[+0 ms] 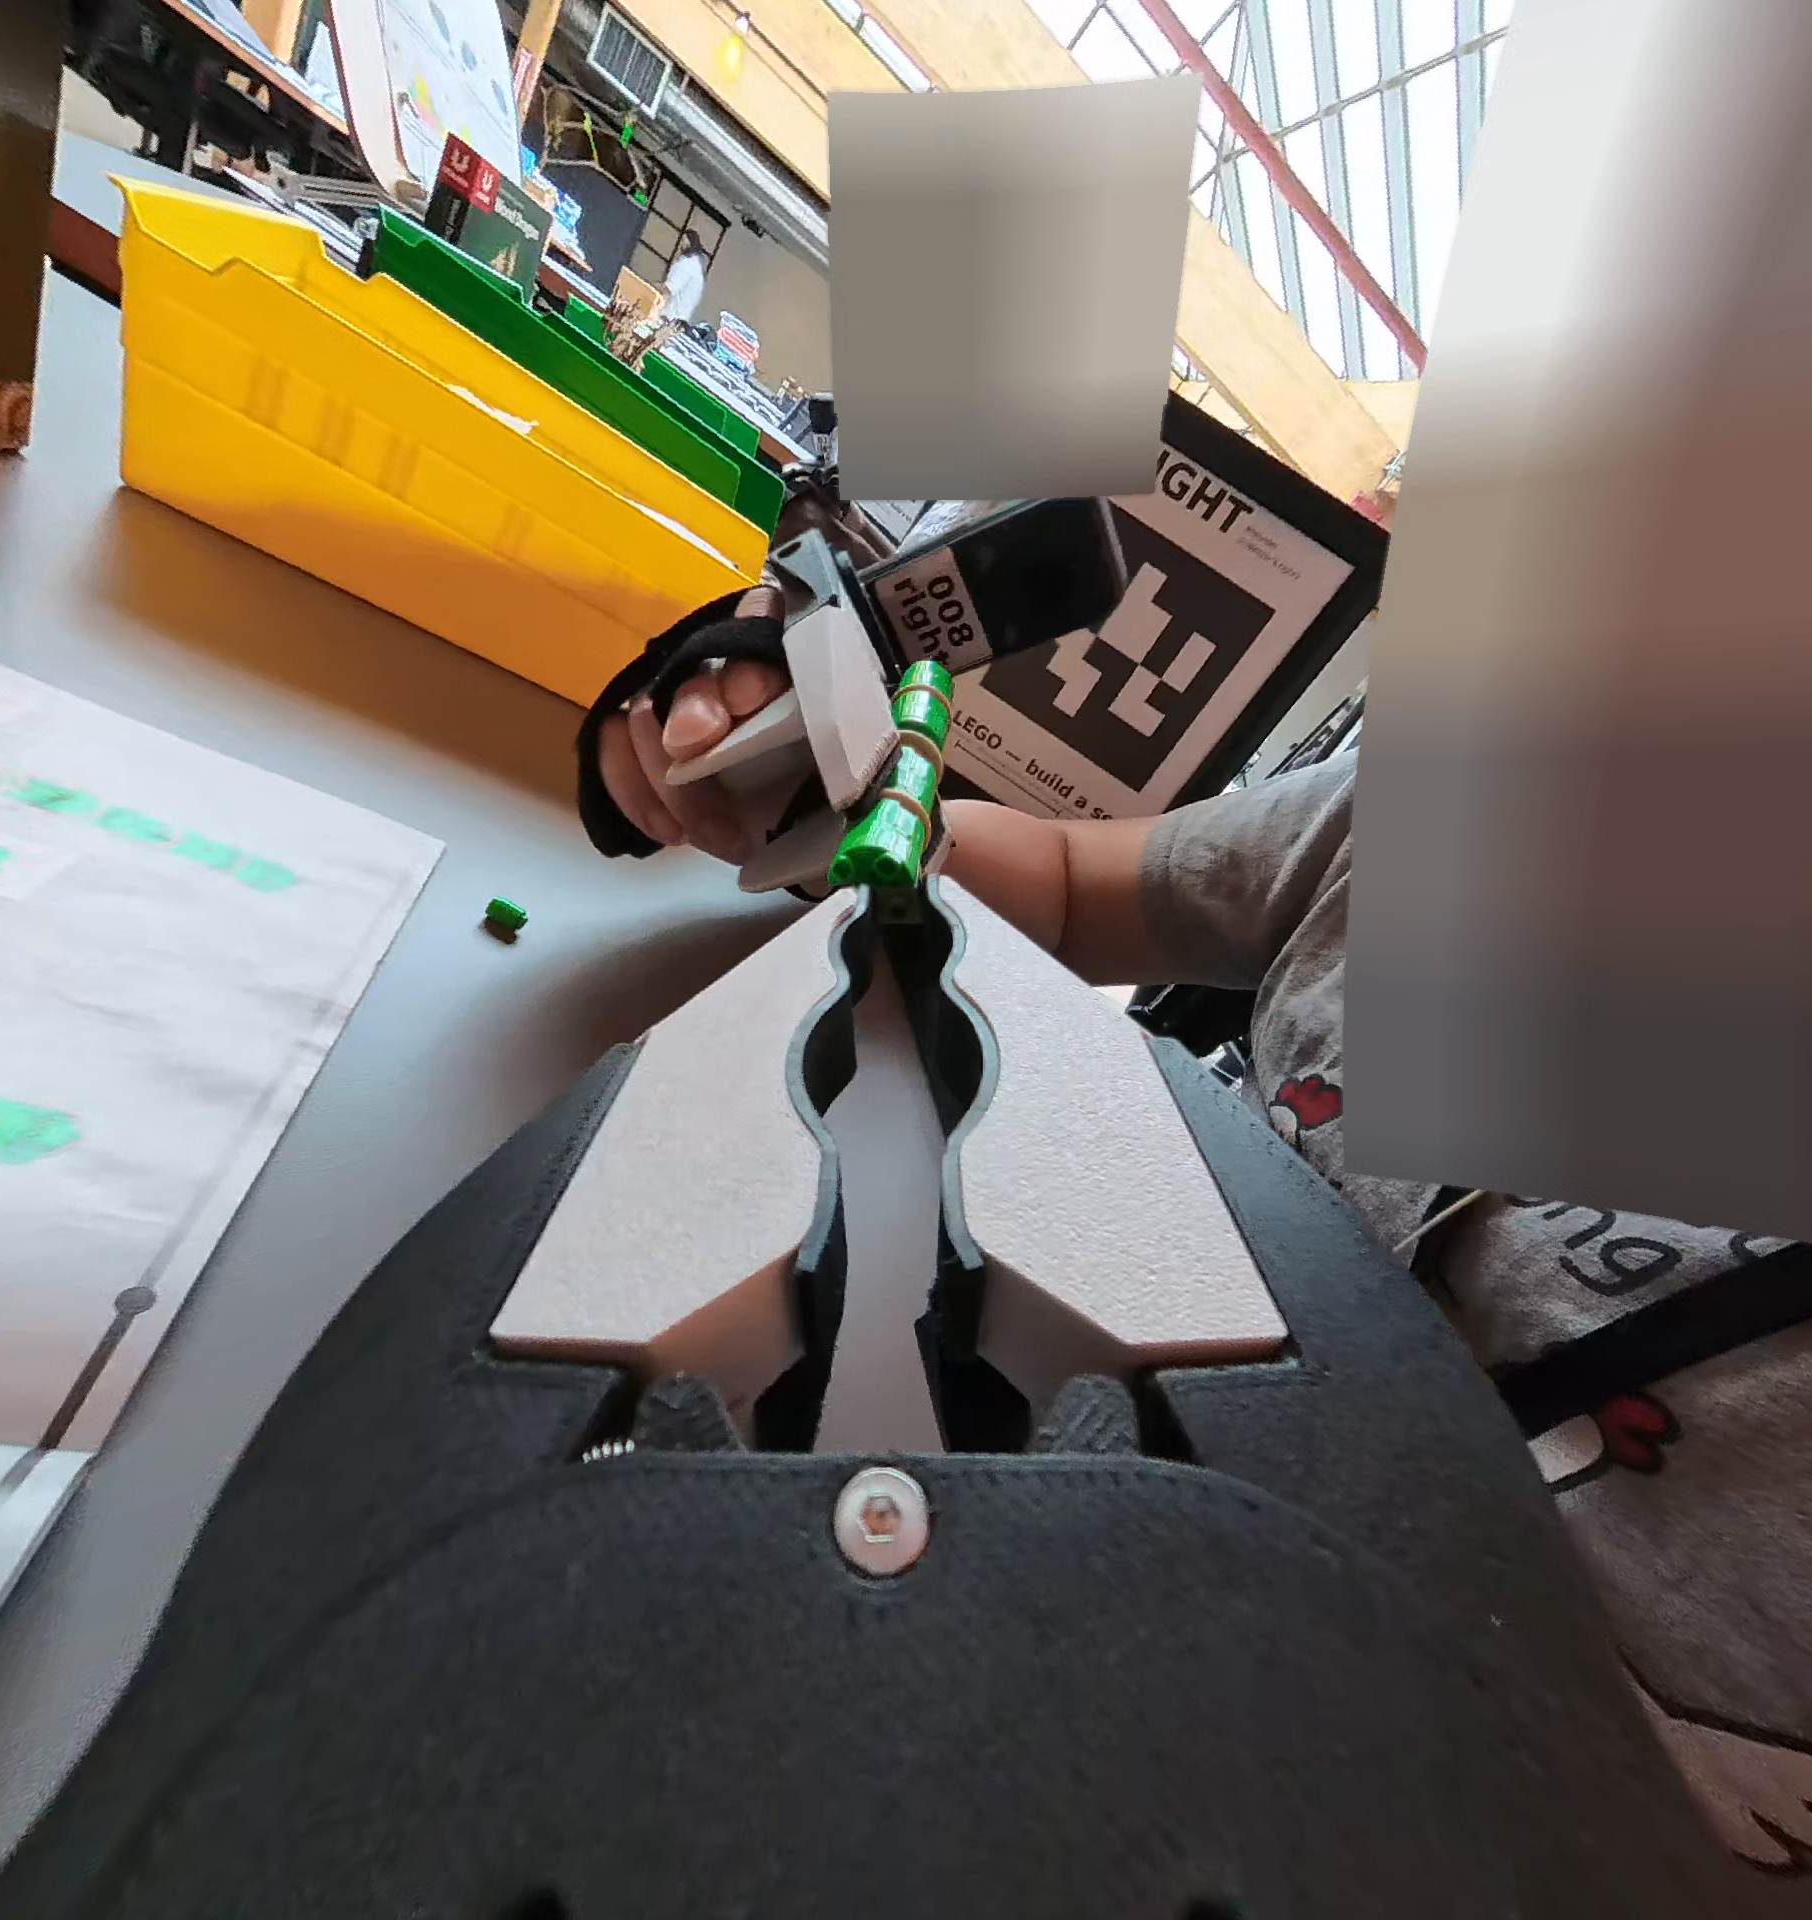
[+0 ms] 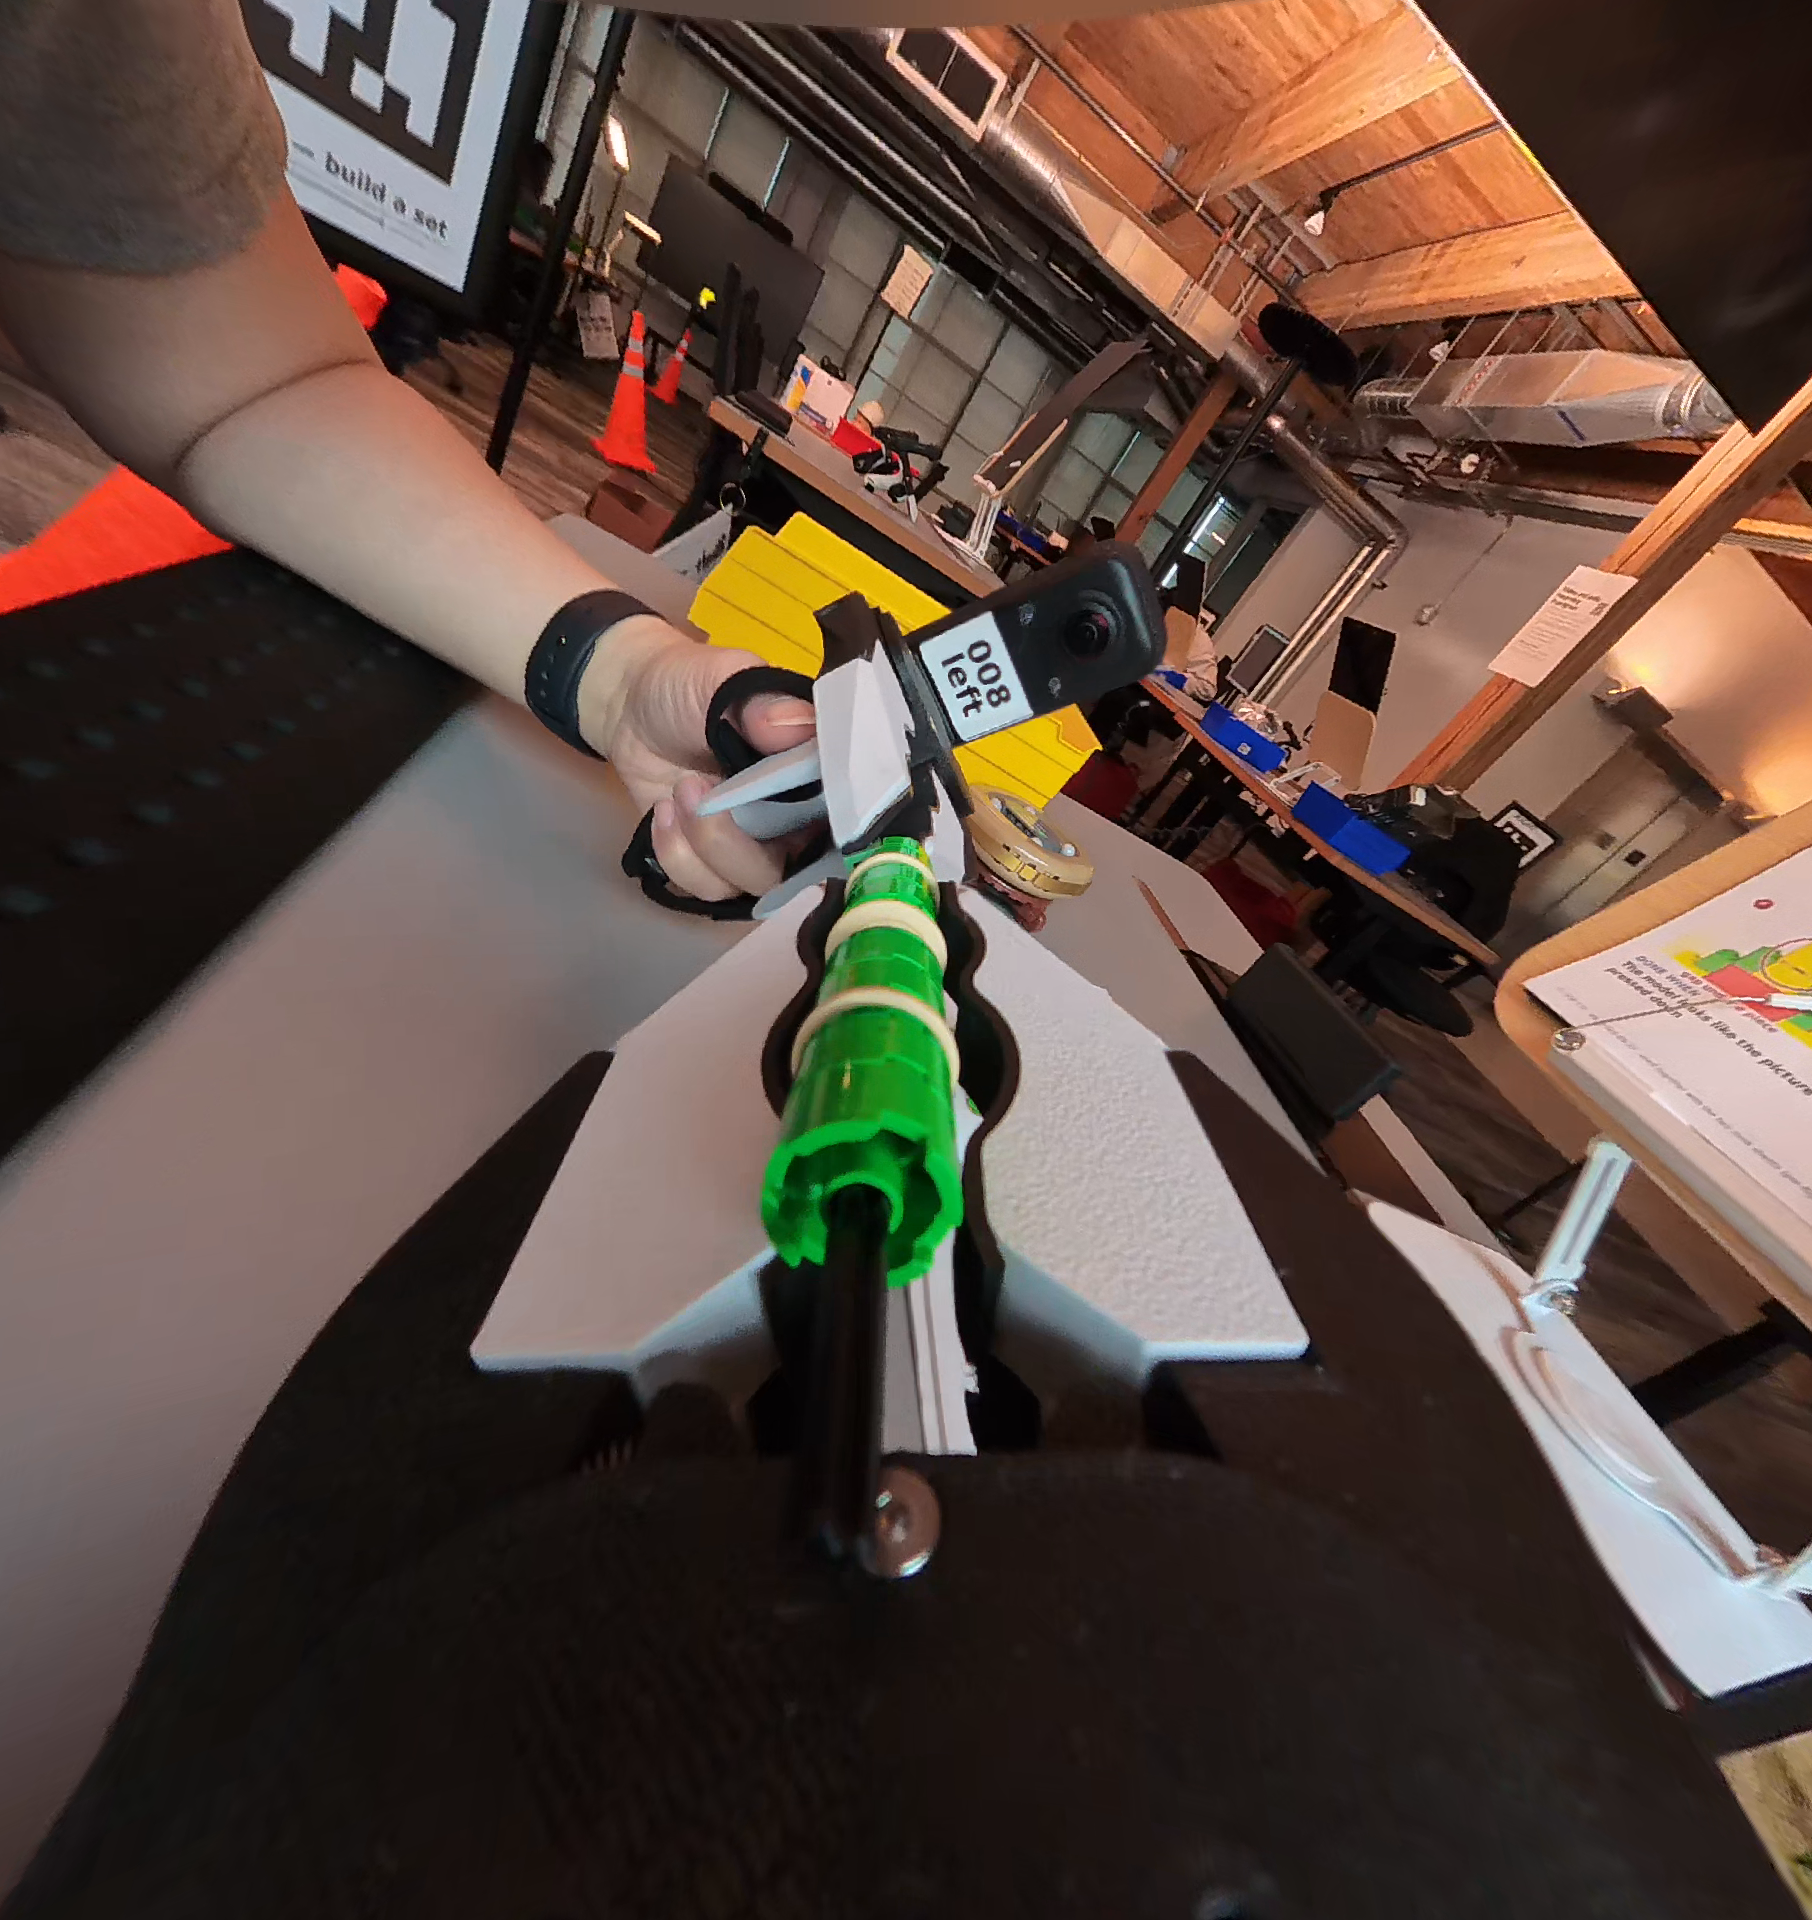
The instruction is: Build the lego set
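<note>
A green lego stalk (image 2: 871, 1049) of stacked round pieces with tan rings sits on a black axle (image 2: 845, 1371). My right gripper (image 2: 886, 894) is shut on the stalk along its length, held in the air above the table. In the left wrist view the stalk (image 1: 907, 779) sticks out of the right gripper (image 1: 871, 821). My left gripper (image 1: 897, 902) is shut on the stalk's lower green end. The left gripper also shows in the right wrist view (image 2: 886, 836), tip to tip with the right one. A loose small green piece (image 1: 504, 918) lies on the table.
A printed instruction sheet (image 1: 102, 987) lies at the left. A yellow bin (image 1: 362, 447) and a green bin (image 1: 569, 332) stand behind it. A tape roll (image 2: 1027, 842) sits past the grippers. An instruction board (image 2: 1733, 1039) on a stand is at the right. Both grippers' tips are close together, under 4 cm apart.
</note>
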### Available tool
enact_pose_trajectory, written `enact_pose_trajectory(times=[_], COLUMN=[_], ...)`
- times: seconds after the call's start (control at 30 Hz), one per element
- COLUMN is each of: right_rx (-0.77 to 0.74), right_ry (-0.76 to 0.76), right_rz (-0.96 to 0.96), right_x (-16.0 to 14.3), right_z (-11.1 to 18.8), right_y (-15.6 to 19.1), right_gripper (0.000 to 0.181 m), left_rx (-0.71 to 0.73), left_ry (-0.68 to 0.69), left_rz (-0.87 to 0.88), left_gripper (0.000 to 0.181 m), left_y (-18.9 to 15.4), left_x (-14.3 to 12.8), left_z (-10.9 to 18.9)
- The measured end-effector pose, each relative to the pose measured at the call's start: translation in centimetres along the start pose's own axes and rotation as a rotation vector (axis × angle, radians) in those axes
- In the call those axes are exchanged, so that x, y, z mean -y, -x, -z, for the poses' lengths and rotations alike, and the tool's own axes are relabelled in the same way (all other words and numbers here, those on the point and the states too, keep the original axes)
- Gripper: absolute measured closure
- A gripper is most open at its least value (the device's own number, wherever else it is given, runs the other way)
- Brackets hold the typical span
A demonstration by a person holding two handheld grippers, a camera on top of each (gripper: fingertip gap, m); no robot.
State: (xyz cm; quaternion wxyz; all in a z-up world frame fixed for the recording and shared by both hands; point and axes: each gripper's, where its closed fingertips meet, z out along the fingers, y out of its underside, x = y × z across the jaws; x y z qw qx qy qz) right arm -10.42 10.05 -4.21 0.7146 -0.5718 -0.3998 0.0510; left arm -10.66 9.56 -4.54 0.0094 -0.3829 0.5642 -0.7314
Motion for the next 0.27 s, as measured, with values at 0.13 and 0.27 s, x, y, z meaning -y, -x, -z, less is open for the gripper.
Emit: enact_pose_trajectory(times=[0.13, 0.27], right_rx=[0.015, 0.067], right_ry=[-0.117, -0.349], right_rz=[-0.131, -0.405], right_x=[1.5, 4.7], right_z=[0.6, 2.5], right_y=[-0.6, -2.4], right_gripper=[0.165, 0.166], left_rx=[-0.027, -0.033], left_ry=[-0.024, -0.087], left_rz=[-0.047, -0.093], left_gripper=[0.163, 0.153], left_y=[-1.2, -1.8], left_x=[0.7, 2.0], left_z=[0.0, 0.7])
